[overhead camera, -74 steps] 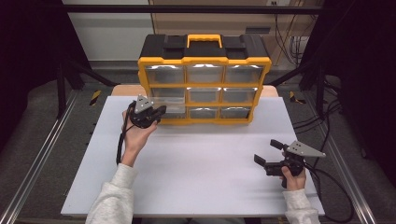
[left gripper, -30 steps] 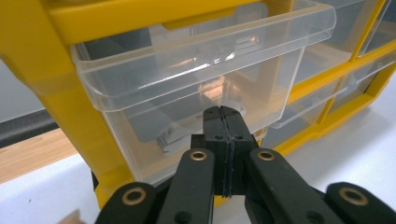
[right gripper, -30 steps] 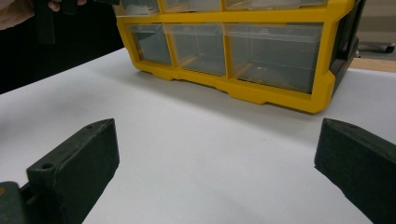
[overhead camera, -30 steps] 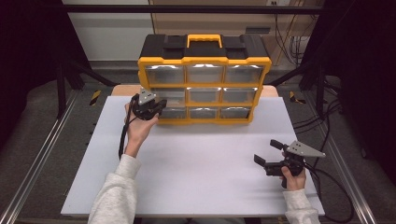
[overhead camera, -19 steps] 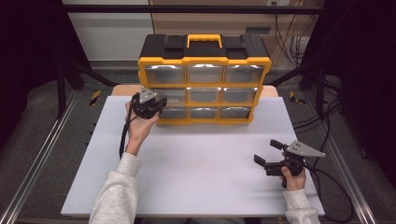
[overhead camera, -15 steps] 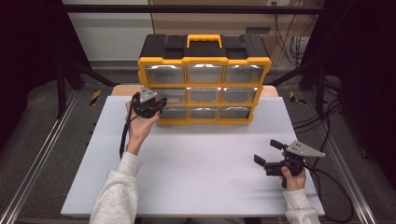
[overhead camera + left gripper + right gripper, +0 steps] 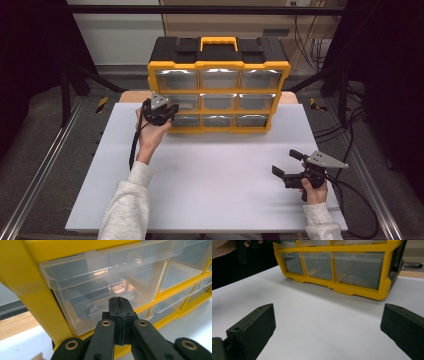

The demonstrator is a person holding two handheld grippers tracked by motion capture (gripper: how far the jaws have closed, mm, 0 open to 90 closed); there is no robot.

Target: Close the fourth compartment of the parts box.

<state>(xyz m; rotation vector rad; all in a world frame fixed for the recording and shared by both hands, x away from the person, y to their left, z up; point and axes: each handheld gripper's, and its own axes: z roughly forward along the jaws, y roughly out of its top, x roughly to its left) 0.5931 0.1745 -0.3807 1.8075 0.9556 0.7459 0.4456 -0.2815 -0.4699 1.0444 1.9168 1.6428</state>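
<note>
High view: a yellow and black organizer (image 7: pixel 218 82) with nine clear drawers stands at 12 o'clock on a white worktop (image 7: pixel 210 175). At 10 o'clock, the left hand-held gripper (image 7: pixel 165 111) is held up against the organizer's left column, at the middle-row drawer (image 7: pixel 181 101). At 4 o'clock, well apart from the organizer, the right hand-held gripper (image 7: pixel 286 164) rests low over the worktop, its jaws apart and pointing toward 9 o'clock.

Left gripper view: the left hand-held gripper (image 7: pixel 118 305) has its jaws pressed together with nothing between them. Its tip sits right at the clear drawer (image 7: pixel 105 287) front; whether it touches cannot be told. Small metal parts (image 7: pixel 100 306) lie inside that drawer.

Right gripper view: the right hand-held gripper (image 7: pixel 328 326) has its jaws wide apart and empty above the bare worktop (image 7: pixel 317 315). The organizer (image 7: pixel 337 265) stands at 12 o'clock, well beyond them.
</note>
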